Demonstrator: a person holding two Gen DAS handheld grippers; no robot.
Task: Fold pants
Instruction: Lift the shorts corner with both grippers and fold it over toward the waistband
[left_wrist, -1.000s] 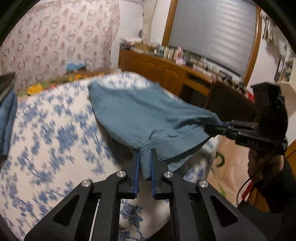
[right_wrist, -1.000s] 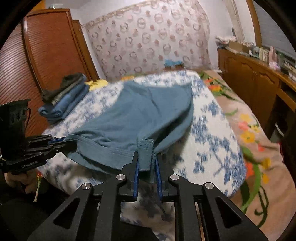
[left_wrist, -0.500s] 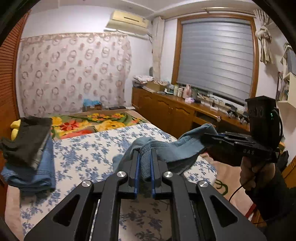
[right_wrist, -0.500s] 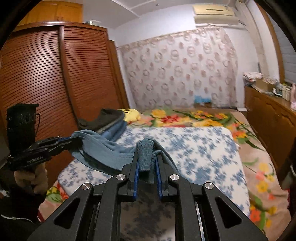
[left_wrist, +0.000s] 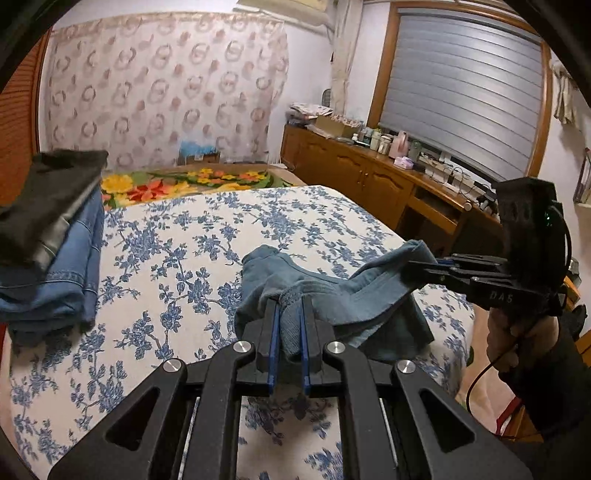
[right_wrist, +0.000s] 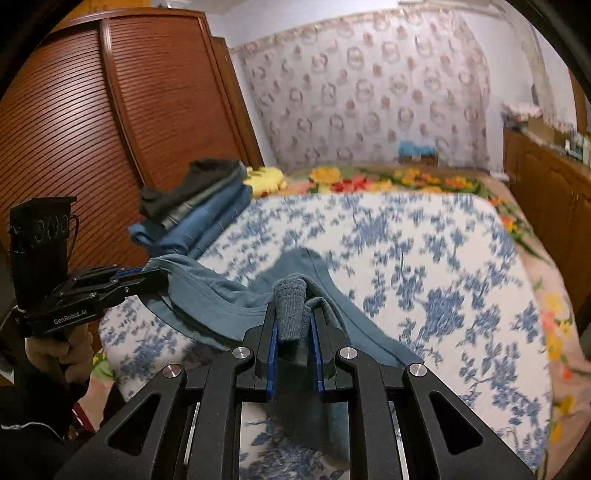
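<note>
Mid-fold, judging by the bunching: teal pants (left_wrist: 325, 295) lifted off the flowered bedspread (left_wrist: 177, 258) at lower centre of both views, strung between two tools. Left gripper (left_wrist: 288, 314) clamped on a rolled hem of the cloth; right gripper (right_wrist: 293, 317) likewise pinched on a thick wad, seen also at right in the left view. Long axis running roughly side to side across the frame, sagging between the grips, far end trailing onto the bed. Next, likely: carrying the held edge forward over the trailing part, laying flat, keeping both corners level. Stack of folded clothes (right_wrist: 195, 218) at left.
</note>
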